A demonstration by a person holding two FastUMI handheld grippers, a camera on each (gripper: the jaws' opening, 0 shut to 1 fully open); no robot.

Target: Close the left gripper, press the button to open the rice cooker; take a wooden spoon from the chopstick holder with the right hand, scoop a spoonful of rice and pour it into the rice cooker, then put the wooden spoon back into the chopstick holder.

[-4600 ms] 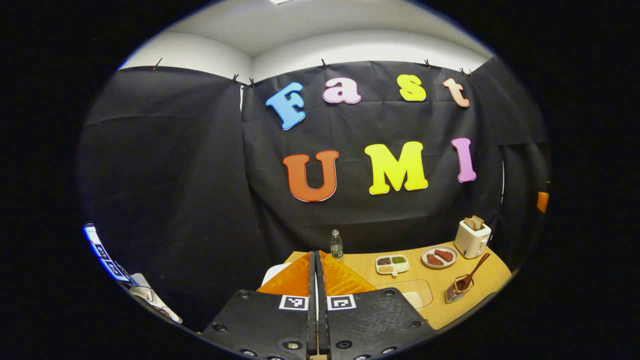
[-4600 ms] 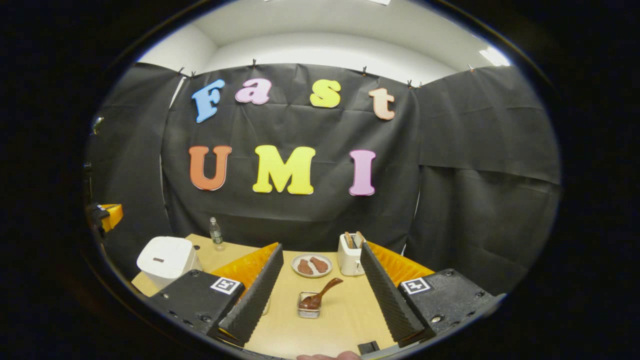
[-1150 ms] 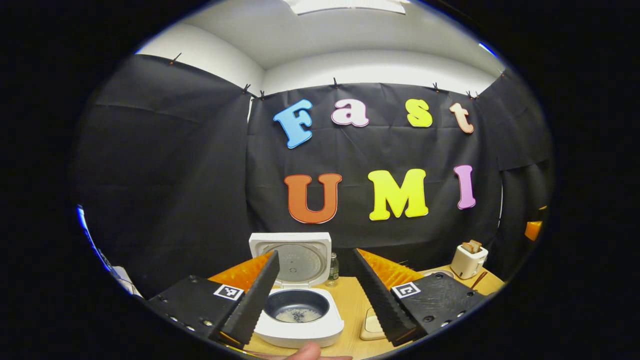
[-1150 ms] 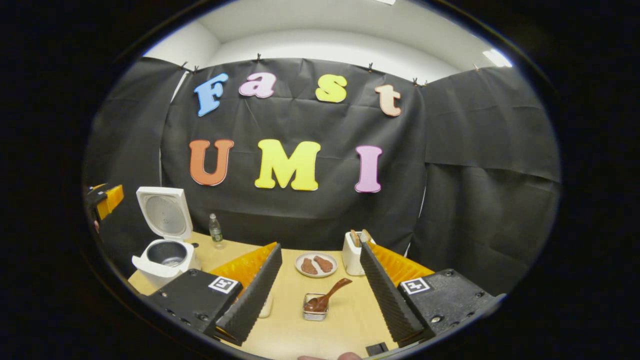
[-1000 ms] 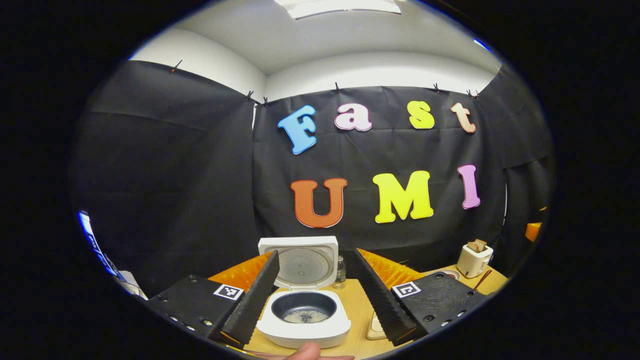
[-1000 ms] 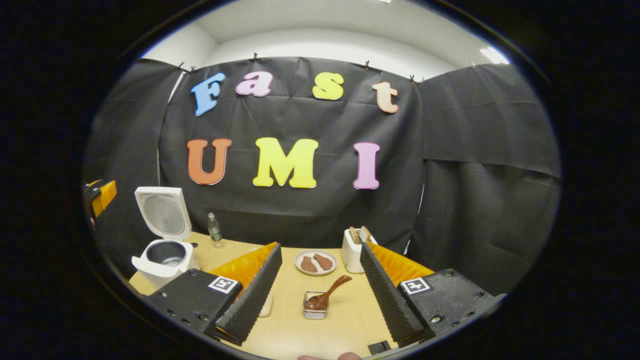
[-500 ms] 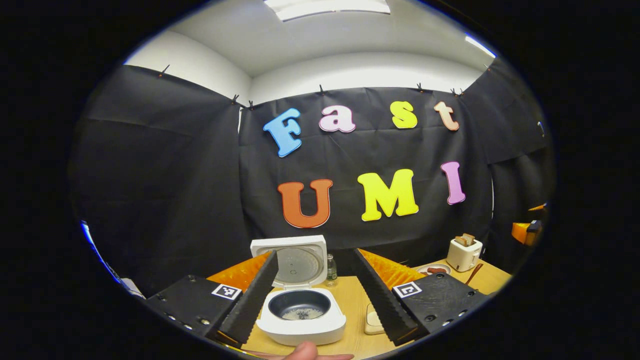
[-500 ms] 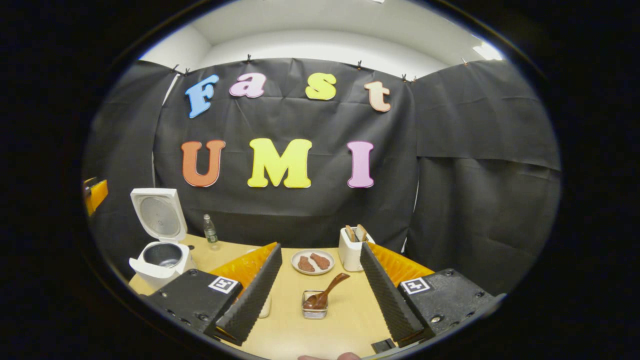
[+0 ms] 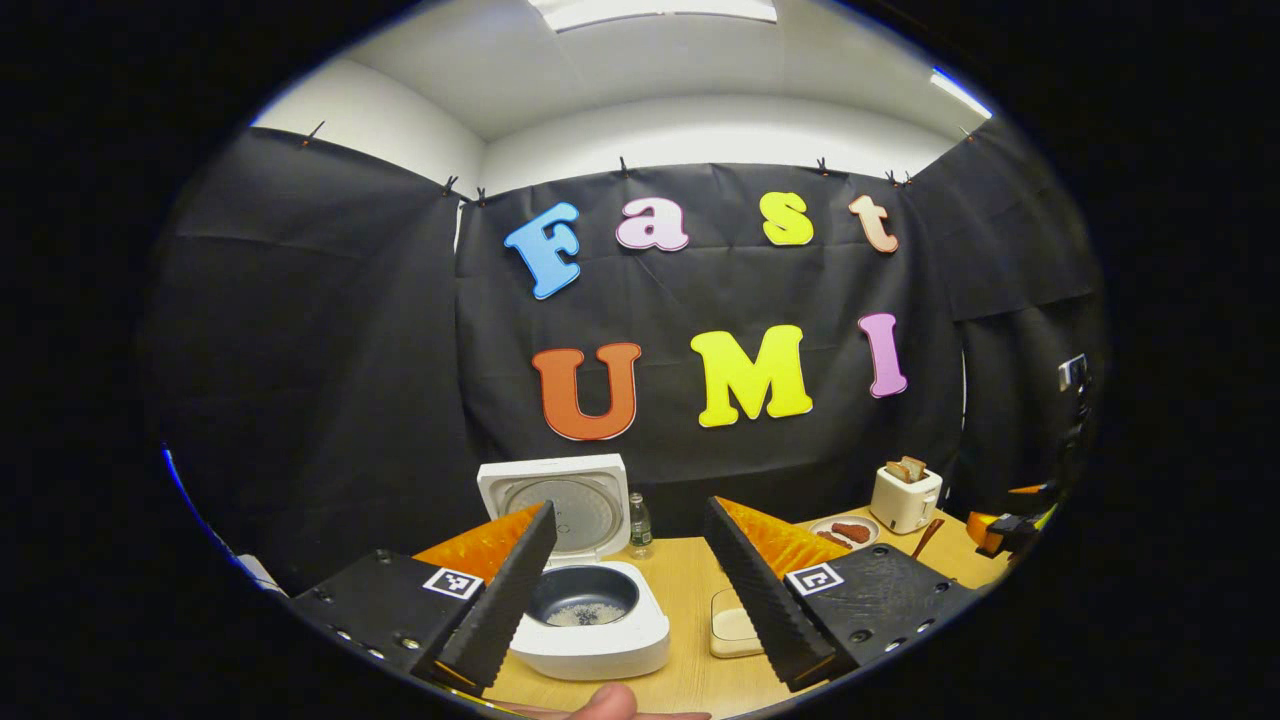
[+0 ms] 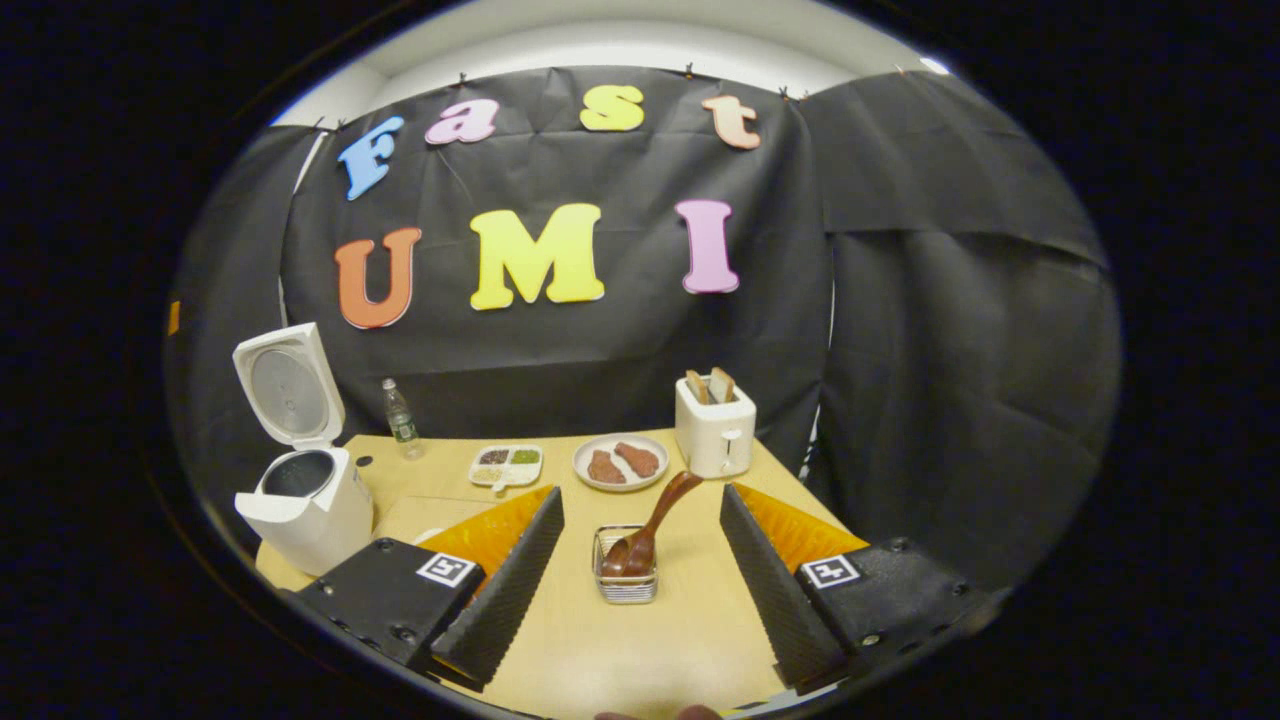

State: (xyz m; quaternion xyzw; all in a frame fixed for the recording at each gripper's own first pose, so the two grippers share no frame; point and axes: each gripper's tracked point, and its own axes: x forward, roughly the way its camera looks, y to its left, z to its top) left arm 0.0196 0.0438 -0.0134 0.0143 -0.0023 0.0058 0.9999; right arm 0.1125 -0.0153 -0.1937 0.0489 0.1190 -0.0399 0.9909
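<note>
**Right gripper view: fingers spread wide, spoon ahead**

Right gripper view shows the right gripper [image 10: 640, 545] with its fingers spread wide and nothing between them. Straight ahead, framed by the two fingers, the chopstick holder [image 10: 625, 578] stands on the table [image 10: 640, 650]. The wooden spoon [image 10: 652, 535] rests in it bowl-down, its handle leaning up and away to the right. Beyond it lie a plate [image 10: 620, 463] and a toaster [image 10: 714, 427]; a divided dish [image 10: 507, 464] sits farther left. Well off to the left the rice cooker [image 10: 300, 500] stands with its lid up.

Left gripper view shows the left gripper [image 9: 625, 560] equally wide open and empty. The rice cooker [image 9: 590, 620] sits just ahead between its fingers, leaning toward the left one, with some rice in the pot. A bottle [image 9: 640, 524] stands behind it.
</note>
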